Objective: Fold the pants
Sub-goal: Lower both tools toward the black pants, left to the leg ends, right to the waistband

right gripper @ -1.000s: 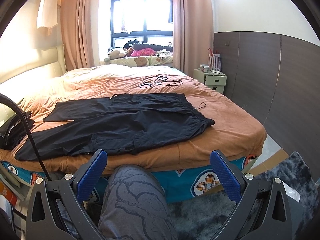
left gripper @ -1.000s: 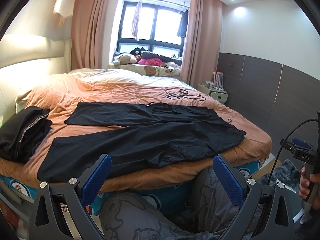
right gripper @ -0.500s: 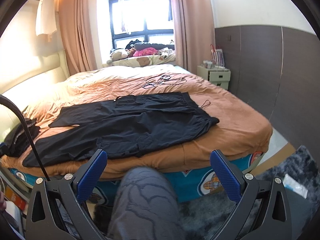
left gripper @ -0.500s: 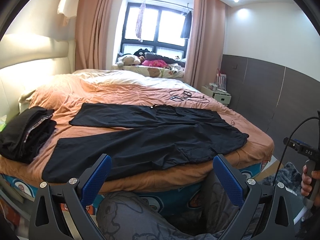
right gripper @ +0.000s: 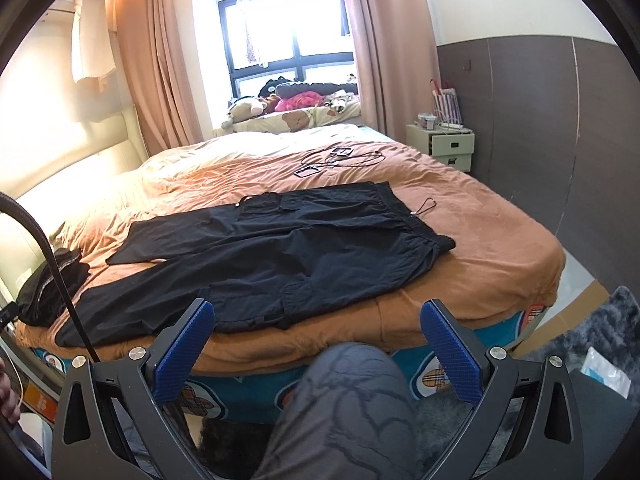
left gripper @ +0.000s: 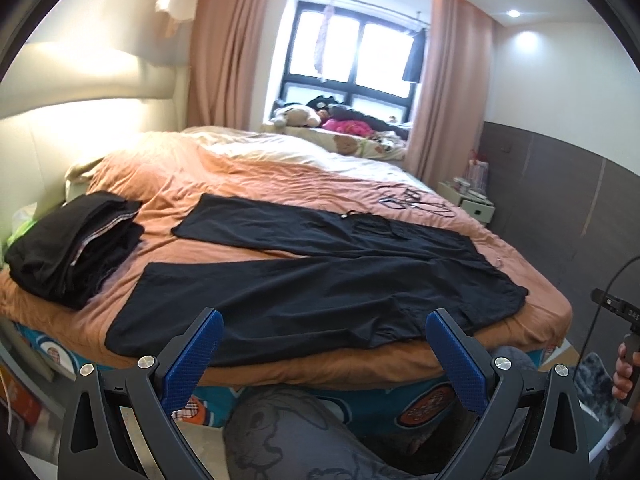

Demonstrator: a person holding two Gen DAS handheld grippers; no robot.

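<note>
Both claws, left (left gripper: pixel 324 356) and right (right gripper: pixel 318 346), gape apart, short of the flat pants (left gripper: pixel 320 280) ahead.

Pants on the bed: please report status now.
Left hand-held gripper open, right hand-held gripper open, both short of bed. Pants flat, unfolded. Folded black pile beside leg ends.

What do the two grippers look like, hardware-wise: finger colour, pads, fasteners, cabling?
Both match: the left gripper and right gripper each have two black angular fingers faced with blue textured pads, and round silver fasteners at the finger bases. A black cable arcs through the right wrist view. In the left wrist view the other unit's black handle carries small white lettering, too blurred to read.
</note>
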